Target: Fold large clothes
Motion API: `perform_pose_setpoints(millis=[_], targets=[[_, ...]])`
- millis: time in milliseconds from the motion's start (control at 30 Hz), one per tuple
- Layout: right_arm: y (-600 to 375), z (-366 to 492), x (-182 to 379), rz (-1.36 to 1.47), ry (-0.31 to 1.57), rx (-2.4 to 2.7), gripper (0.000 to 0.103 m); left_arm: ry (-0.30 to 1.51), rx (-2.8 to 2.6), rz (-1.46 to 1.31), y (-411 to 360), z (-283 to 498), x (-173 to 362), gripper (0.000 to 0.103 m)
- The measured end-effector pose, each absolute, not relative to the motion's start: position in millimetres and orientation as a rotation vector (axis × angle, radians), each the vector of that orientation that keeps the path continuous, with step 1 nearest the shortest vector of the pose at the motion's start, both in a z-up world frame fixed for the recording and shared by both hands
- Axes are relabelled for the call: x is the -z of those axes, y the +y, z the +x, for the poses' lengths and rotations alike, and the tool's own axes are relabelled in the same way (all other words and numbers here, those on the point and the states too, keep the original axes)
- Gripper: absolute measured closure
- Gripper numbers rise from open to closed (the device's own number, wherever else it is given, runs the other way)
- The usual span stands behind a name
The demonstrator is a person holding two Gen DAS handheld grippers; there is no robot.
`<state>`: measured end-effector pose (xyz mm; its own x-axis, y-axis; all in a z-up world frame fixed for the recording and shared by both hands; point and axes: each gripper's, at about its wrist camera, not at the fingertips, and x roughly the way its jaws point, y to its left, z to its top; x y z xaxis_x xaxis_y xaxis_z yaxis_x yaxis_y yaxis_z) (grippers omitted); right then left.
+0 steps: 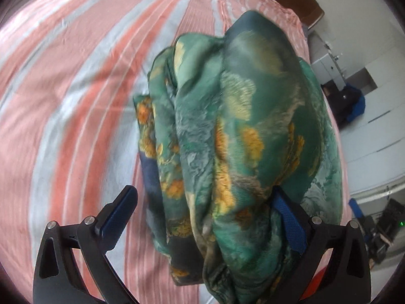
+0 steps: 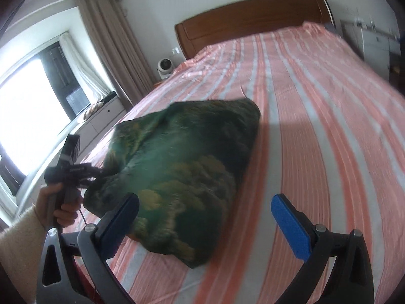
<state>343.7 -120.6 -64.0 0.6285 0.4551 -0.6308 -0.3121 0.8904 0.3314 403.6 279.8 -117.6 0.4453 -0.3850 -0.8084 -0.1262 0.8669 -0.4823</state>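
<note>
A green garment [image 1: 227,136] with yellow and orange print lies bunched in thick folds on the pink-and-grey striped bed [image 1: 76,81]. My left gripper [image 1: 205,202] is open, and the cloth drapes over its right finger [image 1: 291,223]; the left finger is bare. In the right wrist view the garment [image 2: 182,167] is a folded heap on the bed [image 2: 316,126]. My right gripper [image 2: 207,212] is open and empty just in front of the heap. The left gripper [image 2: 73,169], held by a hand, touches the heap's left edge.
A wooden headboard [image 2: 248,20] stands at the bed's far end. A window [image 2: 30,116] and curtains [image 2: 114,50] are to the left, with a small fan [image 2: 164,67] beside the bed. White cabinets [image 1: 336,65] and dark gear [image 1: 384,230] lie off the bed's right side.
</note>
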Motion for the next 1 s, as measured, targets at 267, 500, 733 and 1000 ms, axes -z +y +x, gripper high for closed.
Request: perform_pose_setpoints(millis=[267, 500, 733, 1000], targets=[[-133.4, 420.0, 146.4, 0.614, 1.043, -0.711, 0.000, 1.152, 0.237, -0.567, 278.2, 404.4, 156.7, 0.000], [-107.2, 474.6, 192.2, 0.771, 1.161, -0.766, 0.009, 1.210, 0.266, -0.544, 265.6, 427.6, 167.7, 0.000], [-35.9, 444.6, 124.4, 0.028, 0.996, -0.654, 0.033, 1.077, 0.160, -0.243, 211.4, 400.0, 115.4, 0.047], [-6.3, 379.9, 86.7, -0.261, 0.717, -0.622, 0.035, 0.905, 0.153, -0.155, 172.5, 351.3, 70.7, 0.052]])
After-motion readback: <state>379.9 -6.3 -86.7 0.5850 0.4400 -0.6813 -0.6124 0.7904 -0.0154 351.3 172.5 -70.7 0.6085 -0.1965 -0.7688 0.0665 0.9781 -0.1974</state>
